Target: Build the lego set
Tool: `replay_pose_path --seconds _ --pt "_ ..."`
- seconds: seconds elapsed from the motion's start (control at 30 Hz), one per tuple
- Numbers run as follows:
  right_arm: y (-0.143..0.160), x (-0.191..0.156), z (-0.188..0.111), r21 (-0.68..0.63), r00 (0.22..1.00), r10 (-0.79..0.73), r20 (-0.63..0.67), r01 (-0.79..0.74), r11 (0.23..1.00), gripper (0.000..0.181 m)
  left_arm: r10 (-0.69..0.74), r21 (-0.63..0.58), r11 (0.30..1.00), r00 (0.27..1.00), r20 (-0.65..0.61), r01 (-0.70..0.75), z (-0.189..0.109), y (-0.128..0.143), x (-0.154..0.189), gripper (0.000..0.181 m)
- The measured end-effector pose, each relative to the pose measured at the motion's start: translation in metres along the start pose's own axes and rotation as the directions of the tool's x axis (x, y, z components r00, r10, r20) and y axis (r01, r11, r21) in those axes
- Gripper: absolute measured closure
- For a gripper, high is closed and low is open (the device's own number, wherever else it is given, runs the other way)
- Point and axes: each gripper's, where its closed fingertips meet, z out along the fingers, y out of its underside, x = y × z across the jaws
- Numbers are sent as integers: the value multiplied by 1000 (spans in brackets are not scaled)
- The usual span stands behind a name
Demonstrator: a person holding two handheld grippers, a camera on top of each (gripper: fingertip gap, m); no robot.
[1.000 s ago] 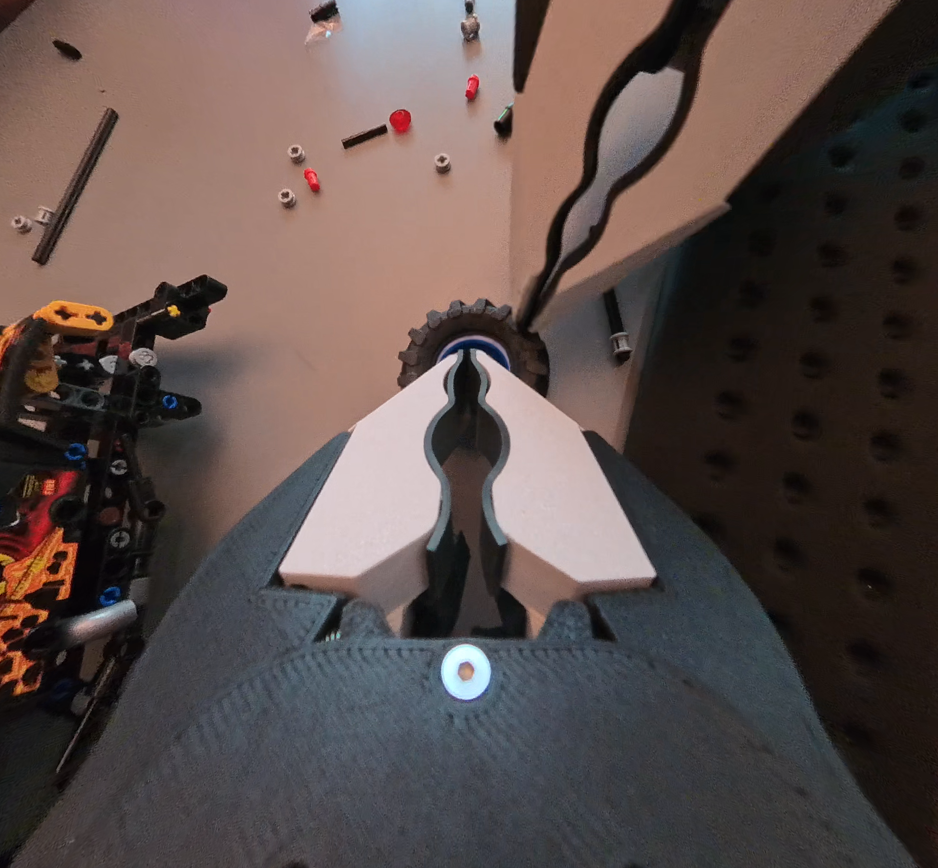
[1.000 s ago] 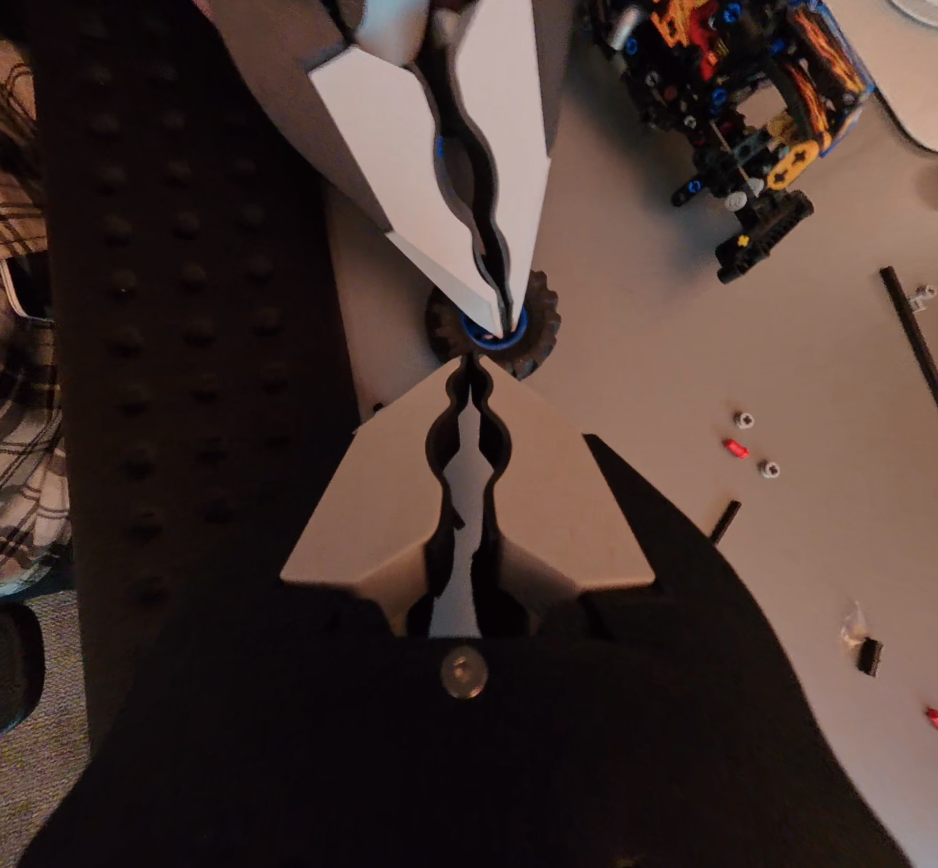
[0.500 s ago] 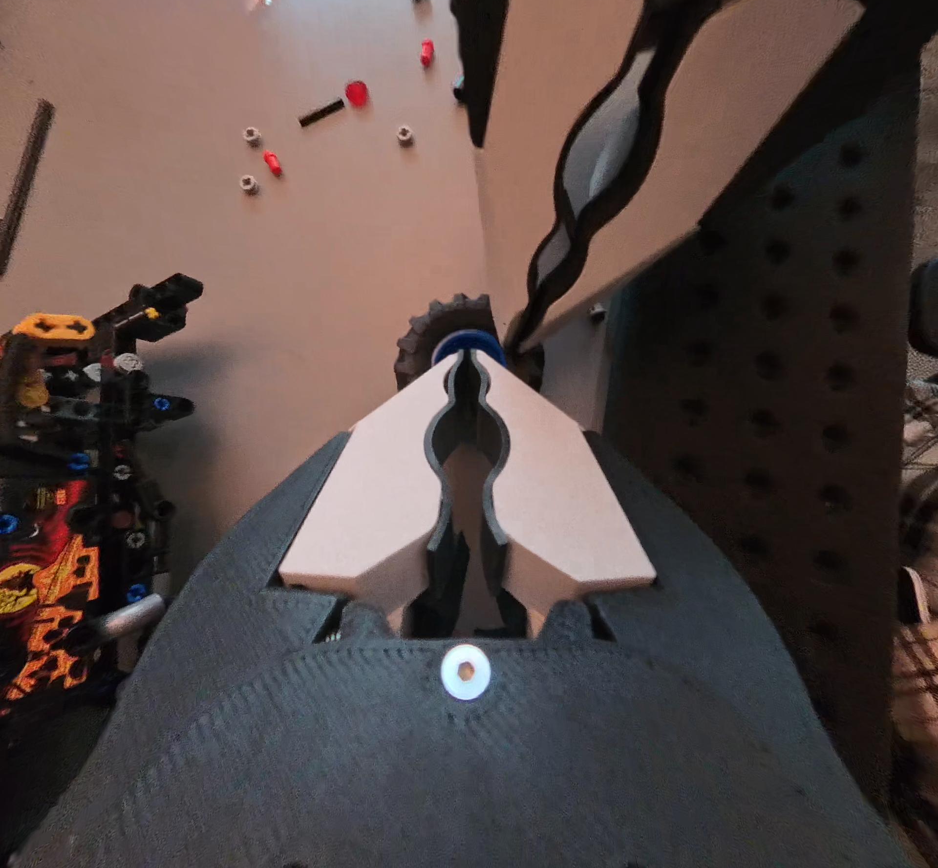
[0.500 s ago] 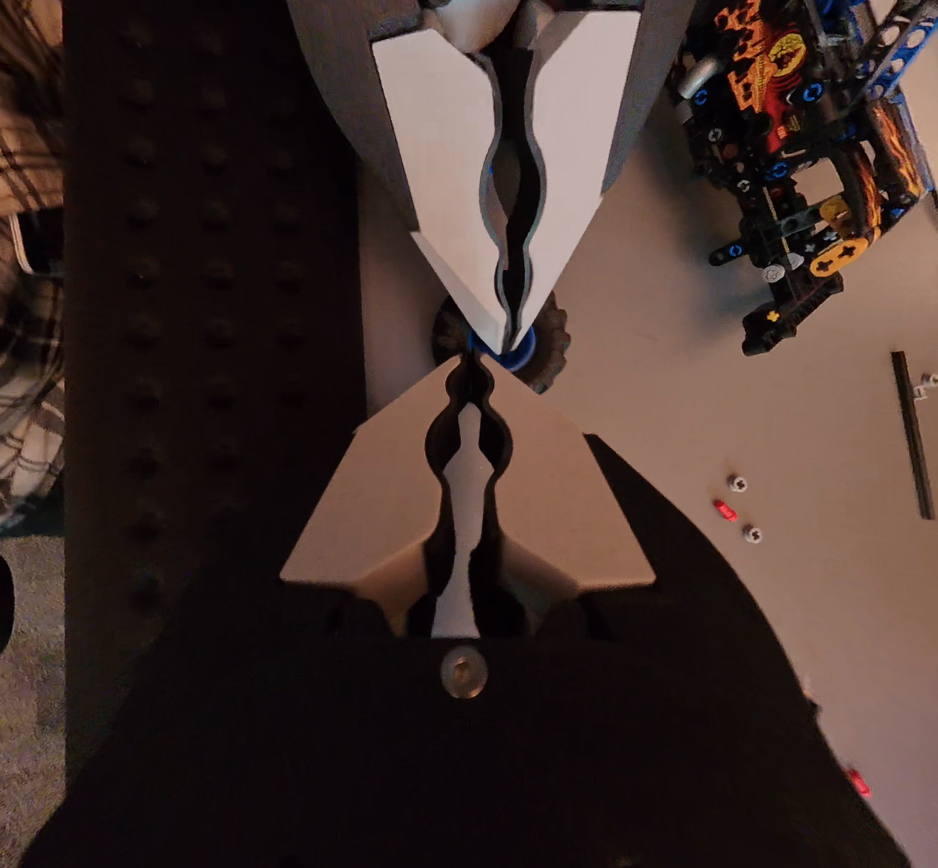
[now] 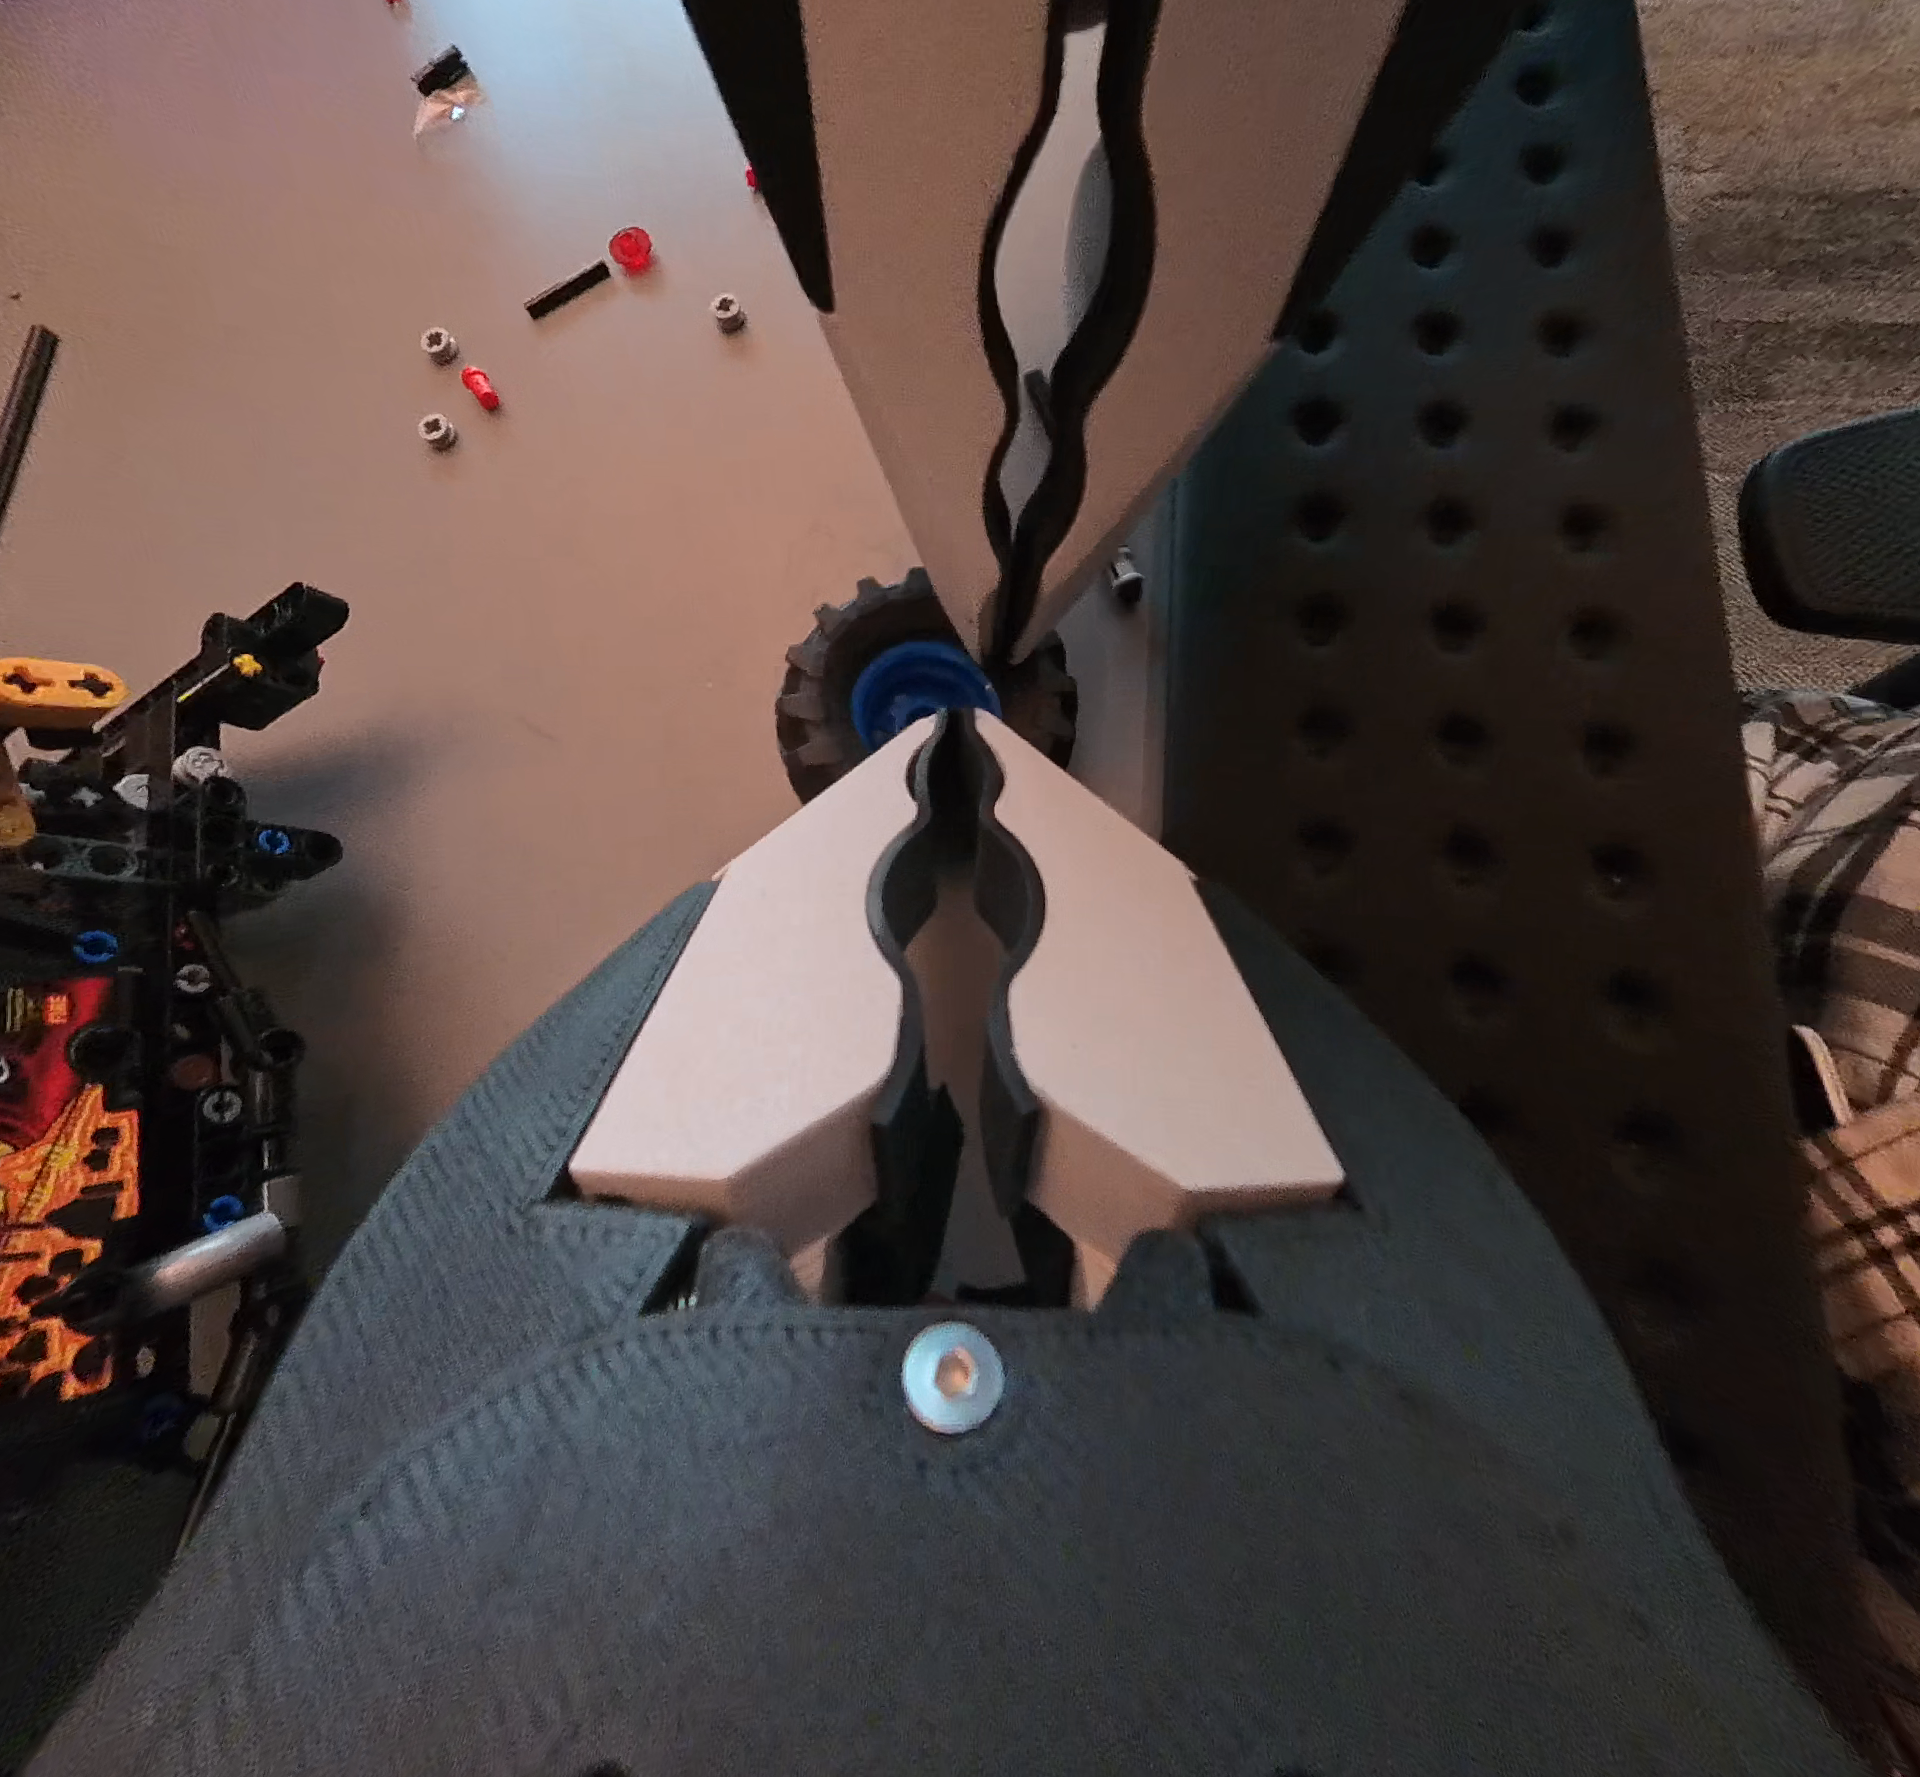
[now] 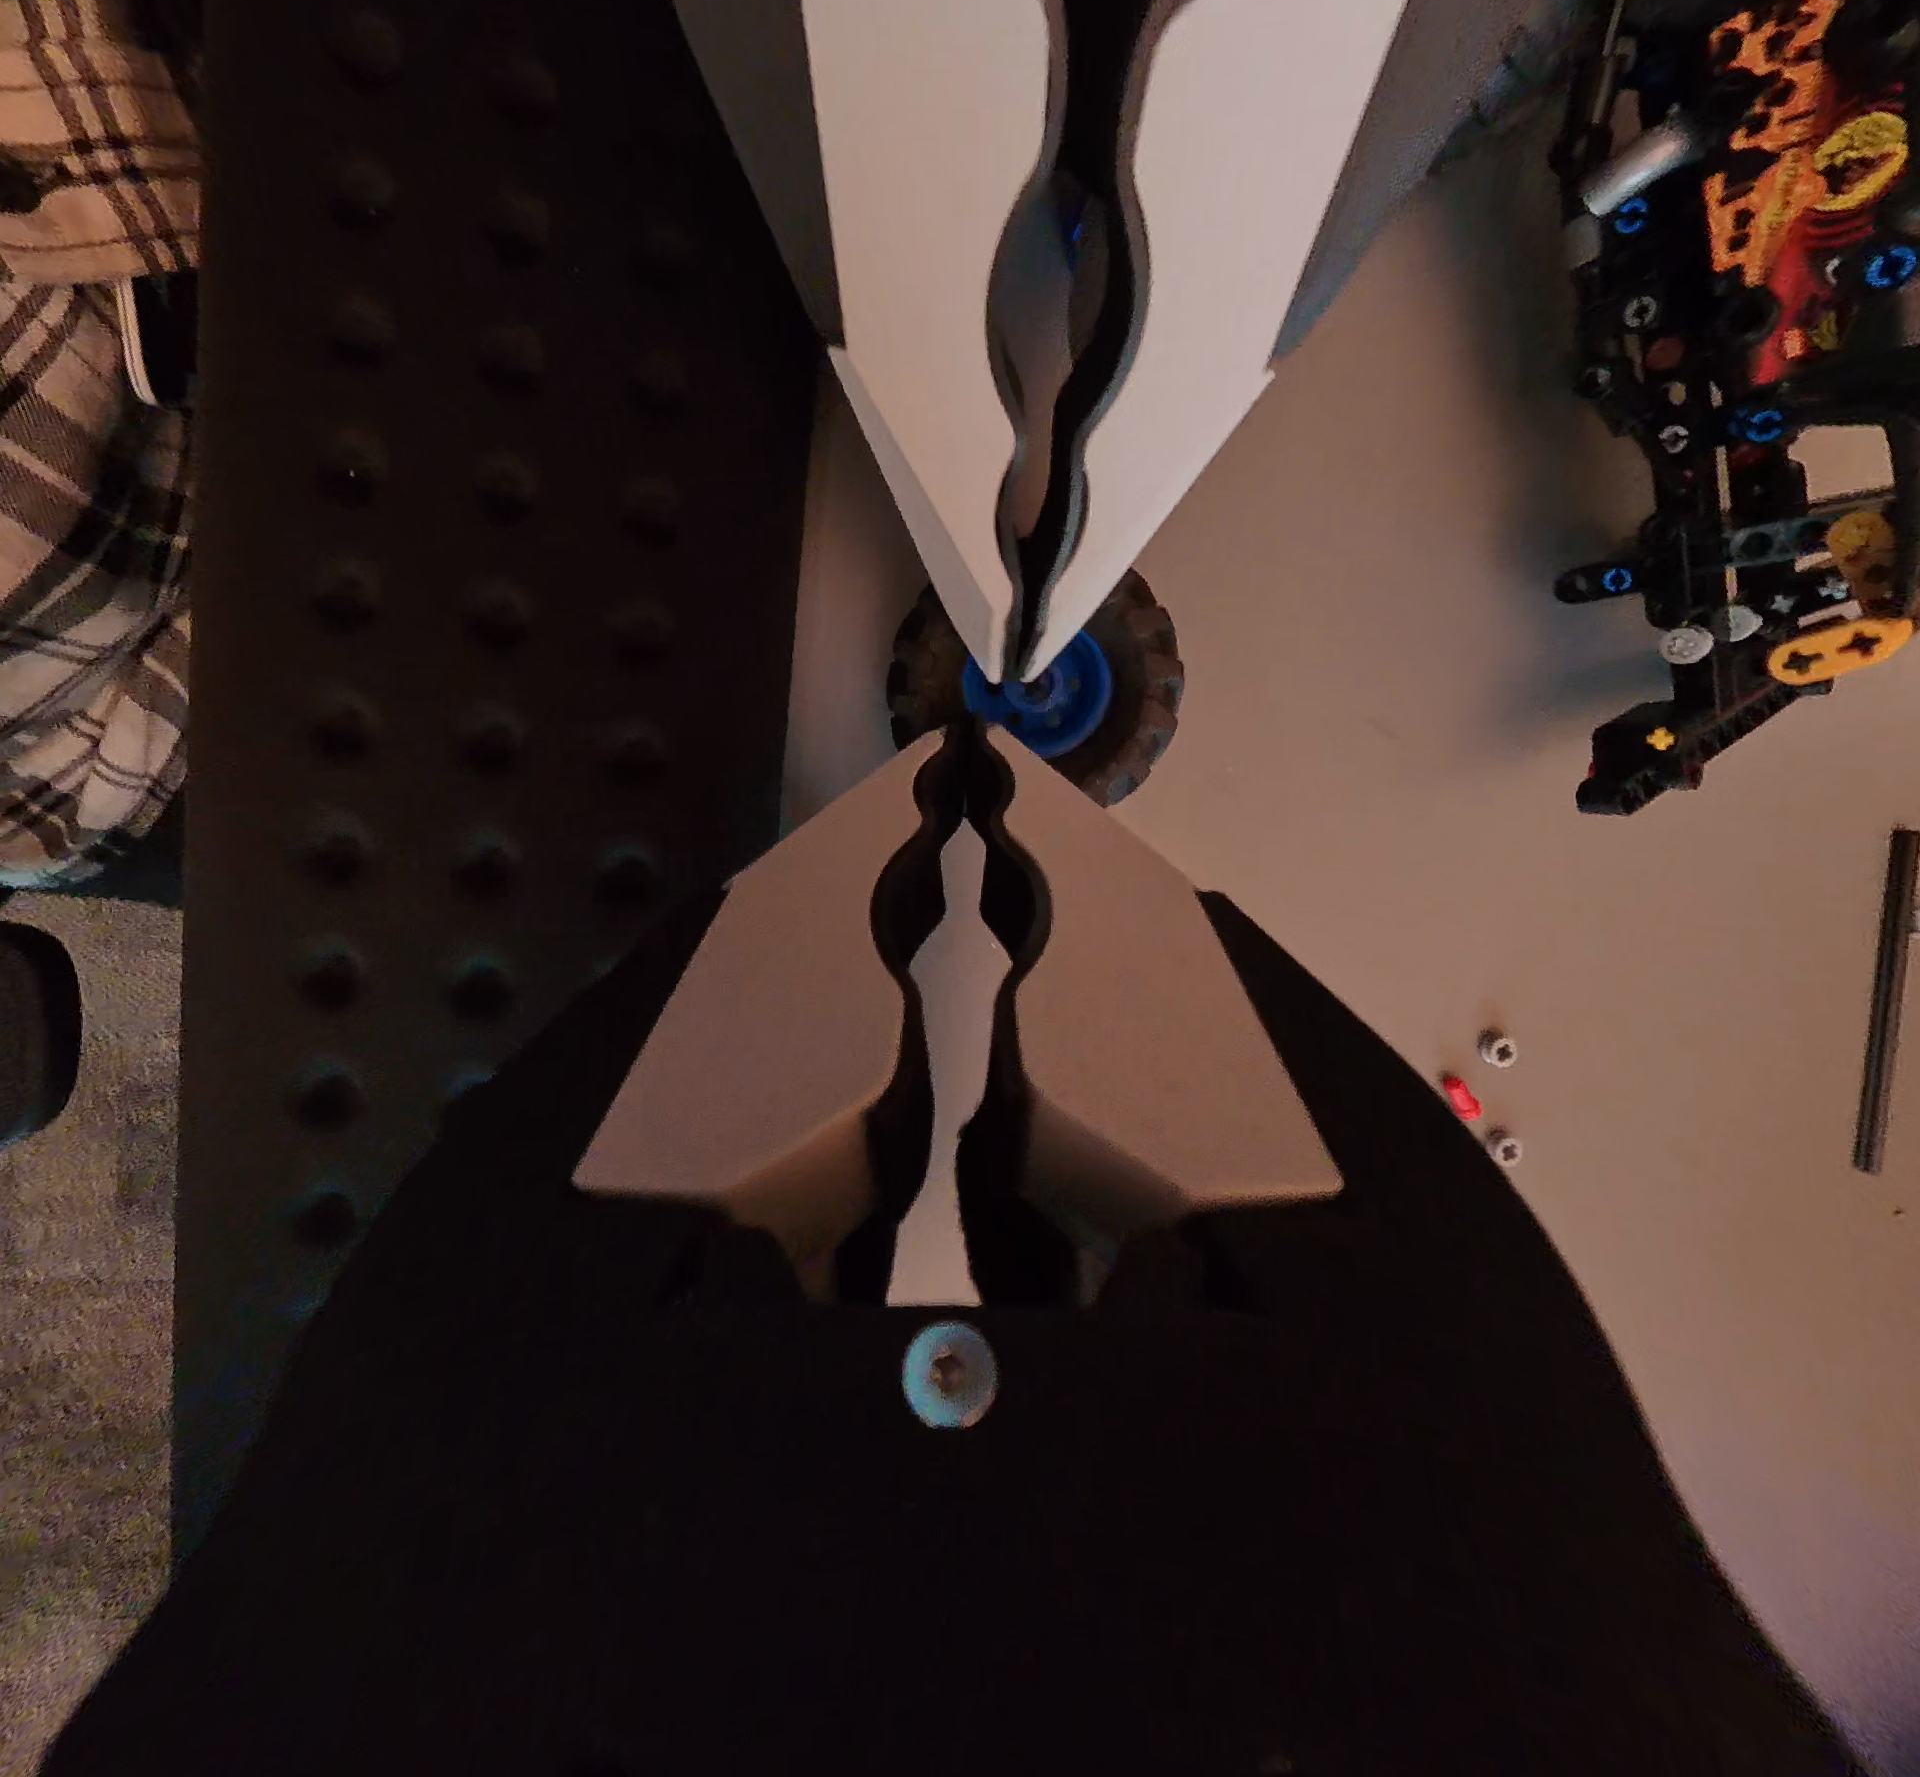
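Meeting tip to tip, left tongs (image 5: pixel 954 717) and right tongs (image 6: pixel 966 740), both pressed together, touch the blue-hubbed black rubber wheel (image 6: pixel 1127 688) on the table (image 5: pixel 582 584).

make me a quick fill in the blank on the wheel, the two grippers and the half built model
1. The hub of the wheel is coloured ____.
2. The left gripper and right gripper meet the wheel from ____ sides.
3. In the left wrist view, the half-built model stands to the ____ of the wheel.
4. The wheel's tyre is ____.

Missing words: blue; opposite; left; black
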Motion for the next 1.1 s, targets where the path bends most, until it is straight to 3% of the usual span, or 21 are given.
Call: replay_pose_path --seconds 0.33,0.53,0.63,0.7,0.93,1.1 --pt "-1 -6 7 -30 999 -39 20 40 999 181 -82 59 995 997 6 82 6 1 -4 180" --pt "0 17 -9 32 982 86 -168 -81 996 181 -196 53 980 980 43 194 4 0 -6 181" --pt "-17 13 -19 122 972 134 -196 -111 986 181 -223 52 974 969 110 218 2 1 -15 181" --pt "-20 10 -12 130 966 154 -207 -129 983 181 -243 53 969 968 66 239 1 1 -12 181" --pt "-10 9 4 93 967 166 -195 -150 984 181 -211 92 974 977 23 208 -25 -6 -17 181" --pt "-13 11 5 104 969 163 -187 -145 984 181 -63 8 998 998 30 63 -14 7 -6 181"
